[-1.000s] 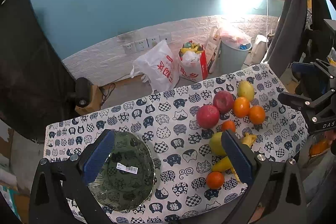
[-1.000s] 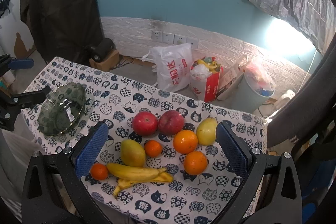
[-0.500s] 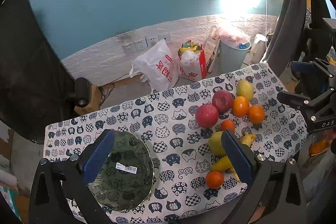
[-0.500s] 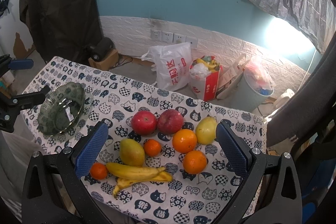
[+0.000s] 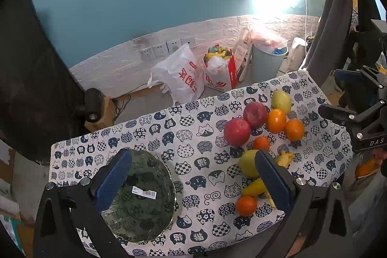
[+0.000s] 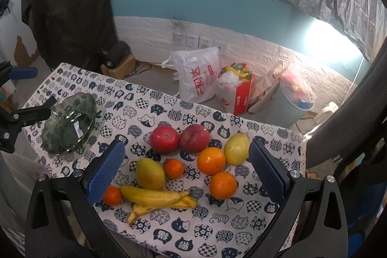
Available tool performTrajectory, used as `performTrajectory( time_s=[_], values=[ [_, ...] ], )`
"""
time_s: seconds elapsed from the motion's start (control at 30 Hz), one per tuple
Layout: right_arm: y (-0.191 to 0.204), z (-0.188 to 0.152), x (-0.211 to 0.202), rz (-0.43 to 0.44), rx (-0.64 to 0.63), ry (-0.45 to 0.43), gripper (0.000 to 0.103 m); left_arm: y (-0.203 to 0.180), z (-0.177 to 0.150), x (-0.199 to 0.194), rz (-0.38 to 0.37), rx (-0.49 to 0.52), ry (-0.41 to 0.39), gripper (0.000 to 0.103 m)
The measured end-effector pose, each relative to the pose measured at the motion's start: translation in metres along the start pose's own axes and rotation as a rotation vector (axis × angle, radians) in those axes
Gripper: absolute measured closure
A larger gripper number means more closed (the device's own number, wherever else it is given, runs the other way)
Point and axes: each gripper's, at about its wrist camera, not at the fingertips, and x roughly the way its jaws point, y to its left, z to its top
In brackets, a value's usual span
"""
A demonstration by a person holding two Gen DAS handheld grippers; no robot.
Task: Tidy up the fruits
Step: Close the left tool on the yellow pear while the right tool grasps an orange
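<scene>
Little has moved over the last second: both views have shifted only slightly, and every fruit and the bowl lie where they lay. On the worktop [image 6: 266, 229], covered by a white cloth printed with dark blue cat faces, the fruits sit in a loose cluster at the right end. Two red apples [image 6: 164, 139] lie side by side and touching at the far edge of the cluster, with a yellow-green pear [image 6: 236, 148] to their right. Just in front of them are two large oranges [image 6: 211, 160], one nearer the camera than the other, and a small tangerine [image 6: 173, 168] beside a yellow-green mango [image 6: 150, 173]. A peeled-looking banana [image 6: 154, 196] with split skin lies nearest the right wrist camera, and a second small tangerine [image 6: 112, 195] rests at its left end. The dark green glass bowl [image 5: 145, 195], with a white barcode label inside, stands empty at the left end, well apart from the fruit. The left claw [image 5: 193, 181] hangs above the worktop with its blue pads spread wide, released and holding nothing, one pad over the bowl's rim in its own view. The right claw [image 6: 186, 172] is likewise spread wide and empty, poised above the fruit cluster.
</scene>
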Motion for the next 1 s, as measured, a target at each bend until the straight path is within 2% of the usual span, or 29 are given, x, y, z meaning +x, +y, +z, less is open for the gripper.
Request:
performTrajectory(
  time_s=[0.23,0.57,0.87,1.0],
  values=[
    [-0.006,0.000,0.005,-0.013,0.021,0.021,0.003,-0.008,0.005,0.009,-0.011,0.014,0.021,0.001],
    [-0.026,-0.008,0.019,-0.030,0.081,0.084,0.003,-0.029,-0.001,0.059,-0.089,-0.009,0.187,0.001],
    [-0.054,-0.019,0.042,-0.039,0.163,0.154,0.003,-0.055,0.000,0.091,-0.104,0.018,0.263,0.001],
    [-0.062,-0.021,0.041,-0.036,0.184,0.154,0.003,-0.063,-0.003,0.100,-0.108,0.025,0.288,0.001]
  ],
)
